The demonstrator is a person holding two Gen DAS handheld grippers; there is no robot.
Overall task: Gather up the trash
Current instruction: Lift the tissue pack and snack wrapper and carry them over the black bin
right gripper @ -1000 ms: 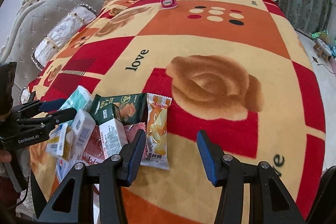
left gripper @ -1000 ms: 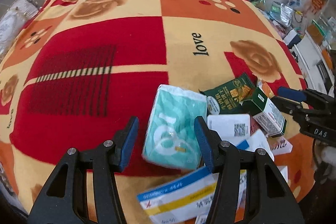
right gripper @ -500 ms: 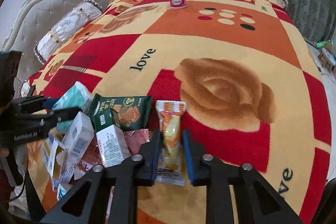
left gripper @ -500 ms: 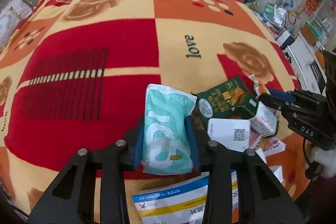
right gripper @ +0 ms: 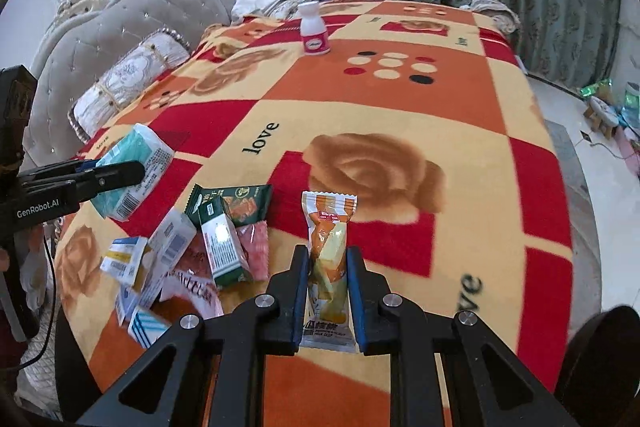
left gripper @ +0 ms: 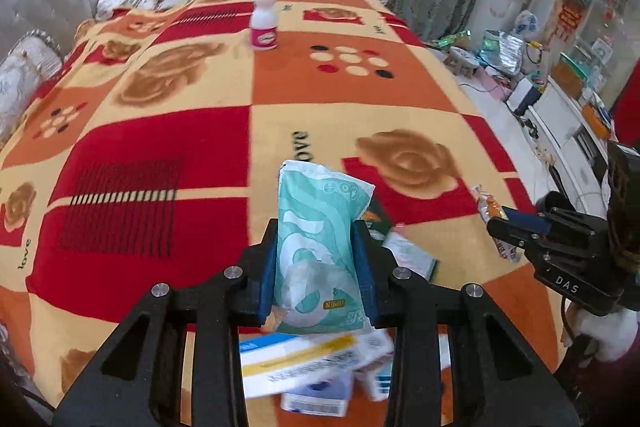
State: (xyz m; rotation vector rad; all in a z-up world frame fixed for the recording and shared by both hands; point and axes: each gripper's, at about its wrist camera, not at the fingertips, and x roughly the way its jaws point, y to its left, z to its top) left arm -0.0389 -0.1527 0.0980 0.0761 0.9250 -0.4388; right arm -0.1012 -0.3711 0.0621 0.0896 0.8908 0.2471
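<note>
My left gripper [left gripper: 316, 259] is shut on a teal and white tissue pack [left gripper: 320, 227] and holds it lifted above the blanket; the pack also shows in the right wrist view [right gripper: 134, 169]. My right gripper [right gripper: 328, 267] is shut on an orange snack wrapper [right gripper: 328, 247], also lifted; it shows at the right of the left wrist view [left gripper: 490, 211]. A pile of trash lies on the blanket: a dark green packet [right gripper: 236, 201], a green and white carton [right gripper: 222, 247], and white and blue boxes [right gripper: 128, 259].
A white bottle with a pink label [right gripper: 314, 31] stands at the far end of the red, orange and cream blanket [right gripper: 400, 115]. A grey tufted headboard [right gripper: 120, 39] and pillows are to the left. Floor clutter [left gripper: 520, 75] lies beyond the bed's right edge.
Both grippers closed on their items, the left on the tissue pack and the right on the snack wrapper, then lifted them off the blanket.
</note>
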